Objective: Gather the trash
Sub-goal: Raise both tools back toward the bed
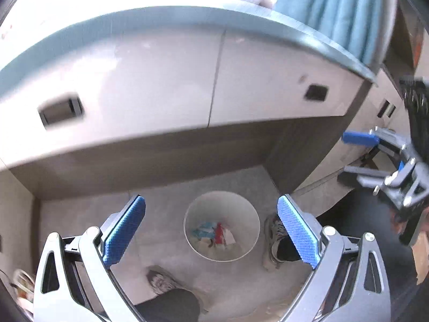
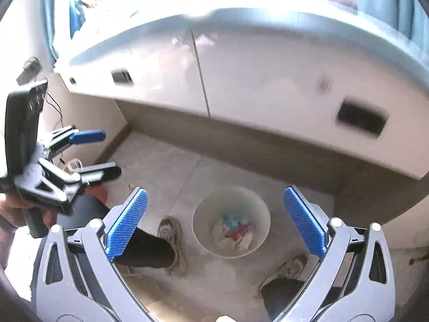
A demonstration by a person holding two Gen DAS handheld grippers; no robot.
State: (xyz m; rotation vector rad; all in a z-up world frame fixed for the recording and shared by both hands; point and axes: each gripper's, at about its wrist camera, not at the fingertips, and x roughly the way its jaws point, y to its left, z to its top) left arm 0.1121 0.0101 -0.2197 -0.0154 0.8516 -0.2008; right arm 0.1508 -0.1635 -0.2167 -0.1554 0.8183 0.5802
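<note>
A white bin (image 1: 222, 225) is seen on the pale tiled floor (image 1: 166, 204) under the surface (image 1: 161, 18), standing upright with its round mouth facing up, so its long axis runs vertical; it tapers towards the base. Crumpled trash (image 1: 214, 234) in blue, red and white lies at its bottom. In the left wrist view the left tool (image 1: 211, 230) is spread wide with nothing between its ridged blue pads (image 1: 124, 230), and the right tool (image 1: 356, 155) is shown at the right edge, also spread and empty. Only the right wrist view shows the hand (image 2: 16, 212) that grips the left tool (image 2: 93, 155), a black block on its top, and cables by the wall. There the right tool (image 2: 214, 225) is spread over the bin (image 2: 231, 221). Two worn grey shoes (image 2: 171, 241) are seen beside the bin, one at each side. Flat white drawer fronts (image 1: 150, 86) with dark recessed handles hang below the surface edge, and teal curtain folds (image 1: 340, 8) are seen above.
</note>
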